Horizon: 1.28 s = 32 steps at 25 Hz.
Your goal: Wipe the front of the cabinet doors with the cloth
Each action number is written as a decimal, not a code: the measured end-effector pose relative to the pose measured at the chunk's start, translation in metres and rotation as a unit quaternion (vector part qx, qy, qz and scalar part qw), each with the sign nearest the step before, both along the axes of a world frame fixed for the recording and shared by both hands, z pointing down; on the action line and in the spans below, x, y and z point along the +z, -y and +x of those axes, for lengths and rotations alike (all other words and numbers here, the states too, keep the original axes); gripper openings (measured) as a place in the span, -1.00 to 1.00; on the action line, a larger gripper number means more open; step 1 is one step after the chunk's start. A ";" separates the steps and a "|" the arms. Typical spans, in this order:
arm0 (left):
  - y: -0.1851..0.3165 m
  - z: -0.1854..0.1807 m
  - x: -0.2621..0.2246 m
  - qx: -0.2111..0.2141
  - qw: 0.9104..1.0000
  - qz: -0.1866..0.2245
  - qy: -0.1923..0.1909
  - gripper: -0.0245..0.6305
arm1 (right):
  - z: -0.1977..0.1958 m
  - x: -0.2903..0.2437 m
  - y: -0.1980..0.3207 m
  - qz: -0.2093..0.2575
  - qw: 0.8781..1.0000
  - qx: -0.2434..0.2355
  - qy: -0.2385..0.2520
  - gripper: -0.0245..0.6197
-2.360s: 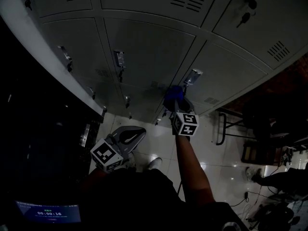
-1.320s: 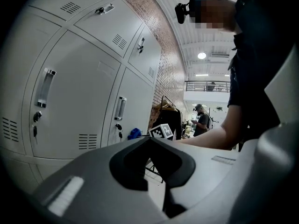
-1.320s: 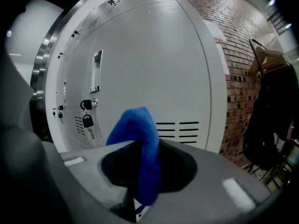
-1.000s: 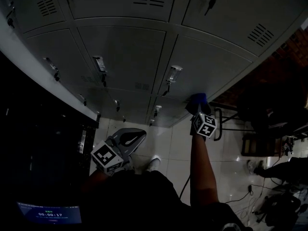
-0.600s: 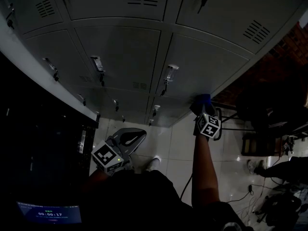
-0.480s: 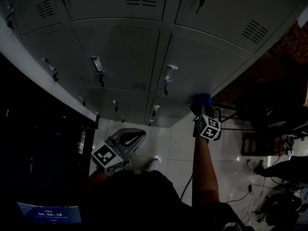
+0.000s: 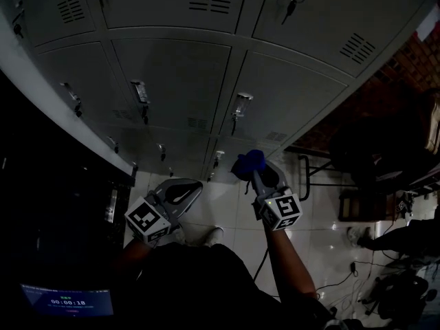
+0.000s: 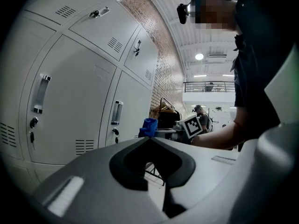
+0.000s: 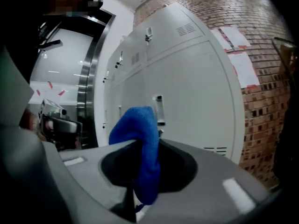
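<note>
The right gripper [image 7: 255, 176] pinches the cloth [image 7: 248, 162], wad aimed at the cabinet doors [image 7: 172, 81] for wiping; the left gripper [image 7: 180, 191], closed and empty, idles.

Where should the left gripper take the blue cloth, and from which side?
Probably the rounded fold of the blue cloth standing beyond the right gripper, whose jaws pinch its middle; come from the tip side, where the fold is free.

Brick wall [image 9: 266, 13] (paper sheets [image 9: 245, 69] on it) rises over glossy pale floor tiles [image 7: 227, 208].
</note>
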<state>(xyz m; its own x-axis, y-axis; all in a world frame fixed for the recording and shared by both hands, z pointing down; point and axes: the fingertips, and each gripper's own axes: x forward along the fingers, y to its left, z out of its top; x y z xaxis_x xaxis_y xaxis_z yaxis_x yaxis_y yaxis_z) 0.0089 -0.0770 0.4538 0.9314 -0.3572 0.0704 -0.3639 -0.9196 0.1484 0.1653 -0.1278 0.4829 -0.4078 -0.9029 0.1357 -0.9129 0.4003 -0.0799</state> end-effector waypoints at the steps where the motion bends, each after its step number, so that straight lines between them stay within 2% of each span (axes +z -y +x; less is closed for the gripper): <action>1: 0.000 -0.001 -0.002 0.001 1.000 0.002 -0.002 -0.93 | -0.017 -0.009 -0.009 0.005 1.000 -0.019 0.002 -0.71; 6: 0.000 -0.011 -0.003 -0.001 1.000 0.004 -0.004 -0.93 | -0.072 -0.044 -0.041 0.014 0.997 -0.076 0.030 -0.71; 12: 0.000 -0.017 -0.003 -0.001 1.000 0.004 -0.007 -0.93 | -0.096 -0.043 -0.054 -0.010 0.993 -0.108 0.043 -0.71; 16: 0.002 -0.019 -0.004 -0.002 1.000 0.006 -0.009 -0.93 | -0.112 -0.045 -0.060 -0.013 0.991 -0.126 0.035 -0.71; 32: 0.006 -0.019 -0.008 0.002 1.000 0.010 -0.013 -0.93 | -0.113 -0.042 -0.055 -0.016 0.993 -0.113 0.030 -0.71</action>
